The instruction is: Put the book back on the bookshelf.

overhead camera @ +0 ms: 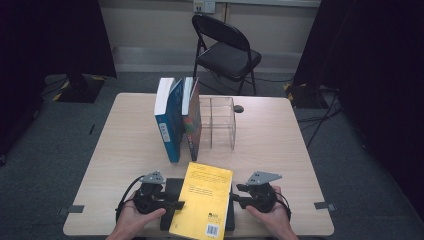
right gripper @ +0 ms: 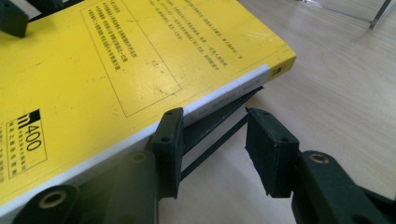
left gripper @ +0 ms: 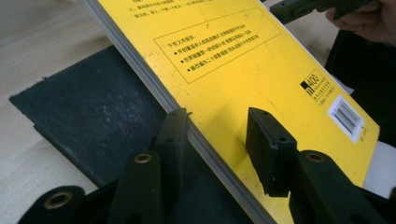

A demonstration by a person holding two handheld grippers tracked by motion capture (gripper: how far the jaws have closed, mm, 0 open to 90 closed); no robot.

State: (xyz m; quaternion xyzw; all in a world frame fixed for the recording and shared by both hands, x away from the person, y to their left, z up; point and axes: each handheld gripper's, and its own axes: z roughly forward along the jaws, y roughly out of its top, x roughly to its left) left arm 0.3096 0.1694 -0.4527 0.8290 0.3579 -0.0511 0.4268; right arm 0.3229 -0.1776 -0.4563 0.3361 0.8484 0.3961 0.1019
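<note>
A yellow book [overhead camera: 202, 200] lies back cover up on a black pad [overhead camera: 172, 187] at the table's front edge. My left gripper [overhead camera: 177, 204] is at the book's left side. In the left gripper view it [left gripper: 217, 116] is open and straddles the page edge of the yellow book [left gripper: 243, 60], one jaw below over the black pad [left gripper: 93, 116], the other above the cover. My right gripper [overhead camera: 234, 196] is at the book's right side. In the right gripper view it [right gripper: 215, 116] is open, its left jaw against the white spine of the yellow book [right gripper: 93, 79].
A blue book [overhead camera: 167, 120] and a second book [overhead camera: 192, 120] stand upright mid-table, next to a clear acrylic organizer [overhead camera: 220, 122]. A black folding chair [overhead camera: 227, 52] stands beyond the table's far edge. Bare wood [right gripper: 327, 93] lies to the right of the yellow book.
</note>
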